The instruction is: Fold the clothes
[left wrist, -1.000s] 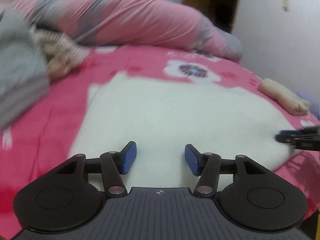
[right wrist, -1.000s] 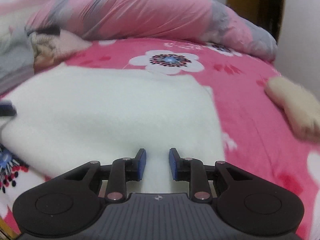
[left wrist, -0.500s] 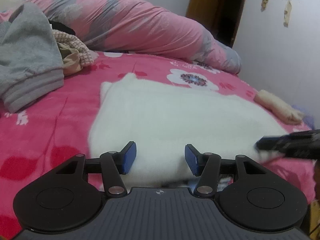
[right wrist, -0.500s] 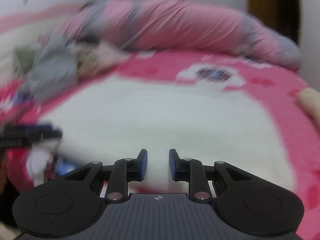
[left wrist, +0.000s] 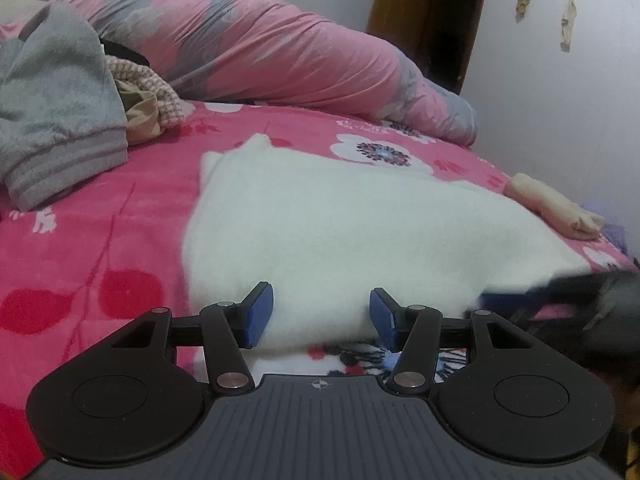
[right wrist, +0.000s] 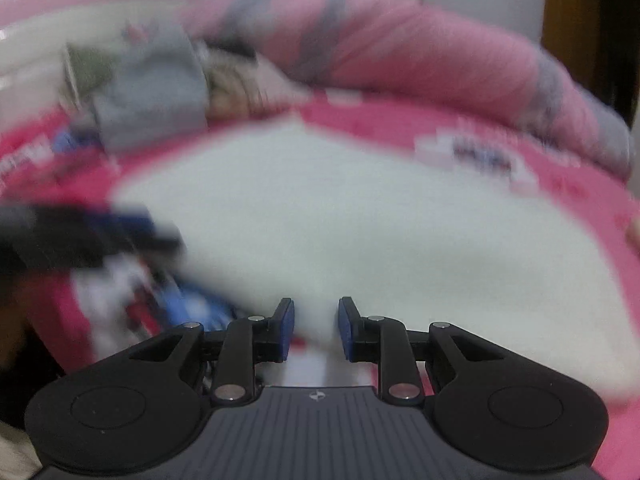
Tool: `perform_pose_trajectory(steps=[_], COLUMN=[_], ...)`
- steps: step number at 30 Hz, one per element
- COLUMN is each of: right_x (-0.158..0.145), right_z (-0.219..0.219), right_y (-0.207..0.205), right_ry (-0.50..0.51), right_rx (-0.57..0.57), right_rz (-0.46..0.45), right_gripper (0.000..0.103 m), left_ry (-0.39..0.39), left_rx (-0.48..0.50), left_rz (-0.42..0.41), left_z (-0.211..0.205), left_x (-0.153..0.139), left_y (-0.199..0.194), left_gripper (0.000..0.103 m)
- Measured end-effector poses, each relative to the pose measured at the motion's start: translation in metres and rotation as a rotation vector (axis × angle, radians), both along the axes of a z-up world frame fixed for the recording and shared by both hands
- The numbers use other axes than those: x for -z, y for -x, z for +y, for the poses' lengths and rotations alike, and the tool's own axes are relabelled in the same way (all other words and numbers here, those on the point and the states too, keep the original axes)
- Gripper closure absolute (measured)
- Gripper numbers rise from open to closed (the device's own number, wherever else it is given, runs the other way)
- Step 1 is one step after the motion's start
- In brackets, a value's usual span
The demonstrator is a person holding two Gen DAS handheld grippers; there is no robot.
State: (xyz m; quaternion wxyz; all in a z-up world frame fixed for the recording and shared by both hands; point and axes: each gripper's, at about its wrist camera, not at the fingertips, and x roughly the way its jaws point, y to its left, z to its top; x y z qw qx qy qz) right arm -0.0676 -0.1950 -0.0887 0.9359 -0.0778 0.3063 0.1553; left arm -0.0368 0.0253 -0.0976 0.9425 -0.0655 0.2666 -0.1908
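Left wrist view showed the left gripper (left wrist: 321,317) hovering low over the near hem of the white garment (left wrist: 352,232), its jaws standing moderately wide with nothing pinched between them; the blue pads (left wrist: 258,314) framed the hem, and the flowered pink bedspread (left wrist: 92,240) showed just below them. From that gripper the garment ran away toward the far side of the bed, and its long axis lay across the view, from a peaked corner at upper left to the right-hand end. There the right gripper (left wrist: 560,292) appeared as a dark blur touching or just over the cloth's right edge.

Right wrist view was badly smeared, so the reading there was less sure. The right gripper (right wrist: 316,330) carried its jaws narrow, and white cloth seemed to sit in the gap between the pads, though whether they pressed on it could not be told. Beyond it the garment spread ahead and to the right, and the left gripper (right wrist: 92,236) lay as a dark shape at its left side.

Judged from these positions, both grippers stood along the same near hem, the left nearer the left half and the right nearer the right corner, so a fold would likely carry that hem away across the short axis.

Farther off lay a grey garment (left wrist: 52,96), a rolled pink quilt (left wrist: 280,52) and a cream roll of cloth (left wrist: 556,210), all well apart from the white one.
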Motion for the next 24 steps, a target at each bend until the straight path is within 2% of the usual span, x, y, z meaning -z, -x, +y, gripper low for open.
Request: perform_pose_trajectory(steps=[7, 12, 24], right_x=[-0.004, -0.002, -0.008], right_z=[0.009, 0.003, 0.003], right_y=[0.001, 0.002, 0.000], right_ry=[0.063, 0.019, 0.012], right_rx=[-0.007, 0.006, 0.012], right_rz=[-0.002, -0.015, 0.006], right_gripper=[0.077, 0.076, 0.075], left_ry=[0.042, 0.043, 0.050], left_rx=[0.000, -0.001, -0.007], left_rz=[0.021, 0.030, 0.023], left_z=[0.005, 0.007, 0.014], left_x=[-0.002, -0.004, -0.018], left_y=[-0.001, 0.001, 0.008], left_gripper=[0.049, 0.049, 0.049])
